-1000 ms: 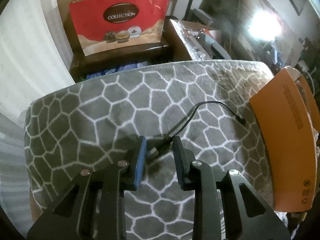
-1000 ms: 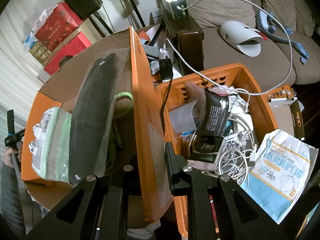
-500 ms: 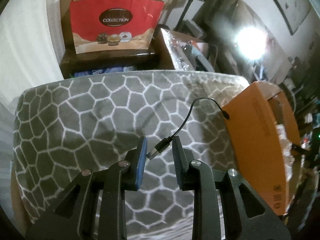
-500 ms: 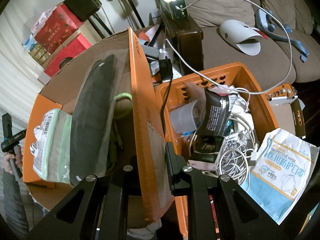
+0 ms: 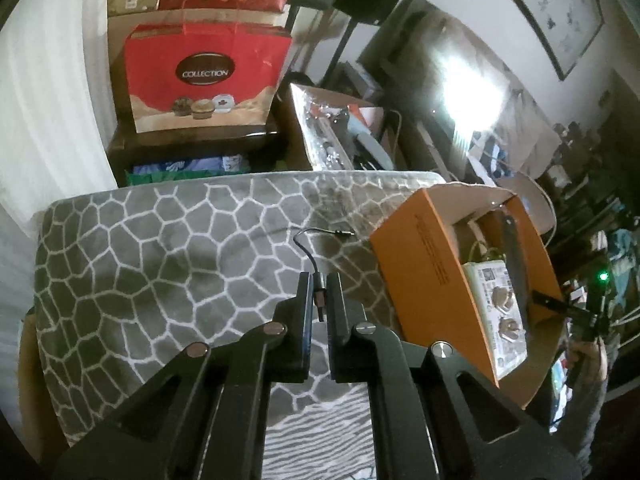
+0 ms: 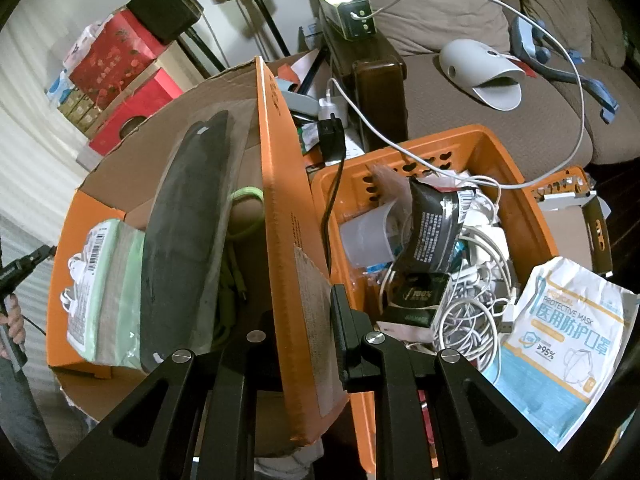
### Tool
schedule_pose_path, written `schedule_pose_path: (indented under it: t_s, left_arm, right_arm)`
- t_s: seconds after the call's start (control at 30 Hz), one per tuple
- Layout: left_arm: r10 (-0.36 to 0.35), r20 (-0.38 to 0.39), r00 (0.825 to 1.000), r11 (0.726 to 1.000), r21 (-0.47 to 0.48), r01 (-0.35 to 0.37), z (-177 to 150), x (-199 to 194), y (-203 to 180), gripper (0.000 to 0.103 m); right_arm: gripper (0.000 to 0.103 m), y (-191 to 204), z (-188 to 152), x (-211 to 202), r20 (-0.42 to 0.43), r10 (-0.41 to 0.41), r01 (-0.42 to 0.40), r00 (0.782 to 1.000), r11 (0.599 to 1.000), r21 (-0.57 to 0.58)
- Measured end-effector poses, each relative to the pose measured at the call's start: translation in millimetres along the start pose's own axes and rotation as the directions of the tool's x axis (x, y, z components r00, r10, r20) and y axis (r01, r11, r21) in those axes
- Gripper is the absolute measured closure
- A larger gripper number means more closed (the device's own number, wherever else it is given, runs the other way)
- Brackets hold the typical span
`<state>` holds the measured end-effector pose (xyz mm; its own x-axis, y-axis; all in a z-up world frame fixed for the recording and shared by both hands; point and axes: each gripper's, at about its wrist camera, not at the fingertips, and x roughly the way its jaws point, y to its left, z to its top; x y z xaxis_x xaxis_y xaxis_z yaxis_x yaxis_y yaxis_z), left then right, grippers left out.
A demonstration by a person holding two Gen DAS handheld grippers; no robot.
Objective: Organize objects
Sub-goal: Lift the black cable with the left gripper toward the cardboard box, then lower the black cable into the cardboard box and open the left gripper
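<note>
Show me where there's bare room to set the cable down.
Free: the grey patterned cushion, between the dark shelf and the orange box. Crowded: that box's inside around the long dark pad, and the orange basket, heaped with white cords.

— What has the right gripper (image 6: 306, 322) got?

— Its jaws are clamped on the flap (image 6: 286, 240) of the orange cardboard box (image 6: 76, 216), which stands upright between them.

— Contents of the box?

— A long black pad (image 6: 184, 240), a pale green packet (image 6: 102, 292) and a green cable (image 6: 244, 216).

— And beside it?

— An orange plastic basket (image 6: 492, 148), touching the flap, filled with white cables (image 6: 472, 312) and a black pouch (image 6: 434, 232). A face mask packet (image 6: 568, 340) lies against its right rim.
</note>
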<state>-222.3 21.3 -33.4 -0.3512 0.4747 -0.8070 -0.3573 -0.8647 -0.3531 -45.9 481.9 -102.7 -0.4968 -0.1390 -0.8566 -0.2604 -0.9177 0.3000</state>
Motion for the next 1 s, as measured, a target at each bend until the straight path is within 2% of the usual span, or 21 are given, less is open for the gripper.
schedule_pose_path:
  t_s: [0.07, 0.23, 0.4, 0.6, 0.87, 1.0]
  left_arm:
    - [0.001, -0.001, 1.000, 1.000, 0.004, -0.001, -0.2, 0.4, -2.0, 0.097]
    - [0.064, 0.004, 0.998, 0.997, 0.030, -0.064, -1.0, 8.9, 1.4, 0.097]
    - [0.016, 0.003, 1.000, 1.000, -0.015, -0.016, -2.6, 10.7, 8.8, 0.097]
    - [-0.040, 0.078, 0.996, 0.998, -0.035, 0.043, 2.7, -15.2, -0.5, 0.098]
    - [-0.113, 0.198, 0.974, 0.993, -0.007, 0.116, 17.1, -67.3, -28.5, 0.098]
    - [-0.135, 0.228, 0.964, 0.991, 0.020, 0.134, 21.5, -81.9, -45.3, 0.098]
  right_arm:
    - [0.088, 0.7, 0.3, -0.1, 0.000, 0.000, 0.000, 1.000, 1.000, -0.001]
    - [0.088, 0.3, -0.2, 0.2, 0.000, -0.001, 0.001, 1.000, 1.000, -0.001]
    - [0.088, 0.1, -0.3, 0.2, 0.000, -0.002, 0.002, 1.000, 1.000, -0.002]
    - [0.088, -0.3, 0.3, 0.0, 0.001, -0.001, 0.001, 1.000, 1.000, 0.000]
    - [0.088, -0.4, -0.4, 0.1, 0.001, -0.002, 0.002, 1.000, 1.000, -0.001]
    - [0.088, -0.4, -0.5, 0.2, 0.002, -0.003, 0.003, 1.000, 1.000, 0.001]
